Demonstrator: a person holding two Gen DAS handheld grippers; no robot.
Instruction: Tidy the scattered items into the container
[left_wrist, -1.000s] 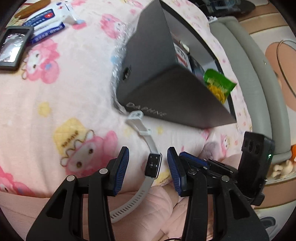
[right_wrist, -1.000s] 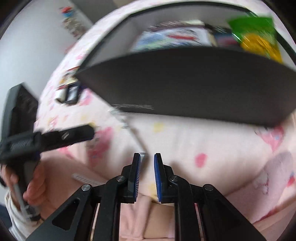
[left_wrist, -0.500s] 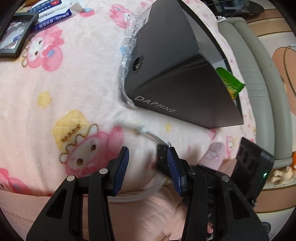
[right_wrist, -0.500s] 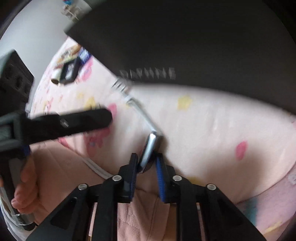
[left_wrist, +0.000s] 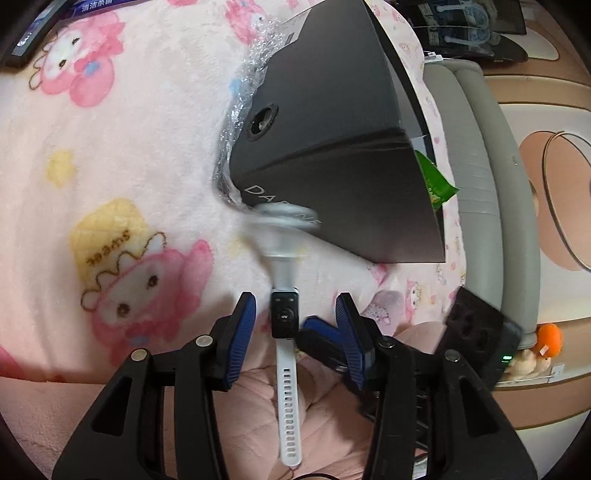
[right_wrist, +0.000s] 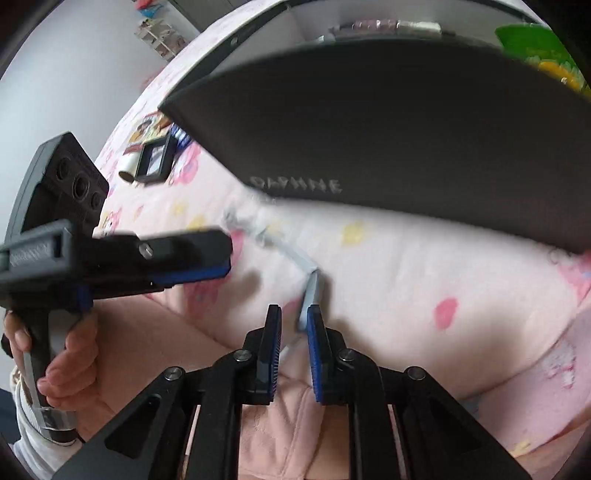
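The dark box is seen resting on the pink blanket, with a green packet and other items already inside. A black case and packs are left scattered farther off. The white smartwatch is pinched by the right gripper just before the box, not yet in it. The left gripper is spread apart, grasping nothing.

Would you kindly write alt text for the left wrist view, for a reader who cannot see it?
A white-strapped smartwatch hangs between the open blue pads of the left tool, its strap trailing down. The right tool reaches in from the right beside the watch body. Behind, a dark box sits on a pink cartoon blanket, a green packet poking out.
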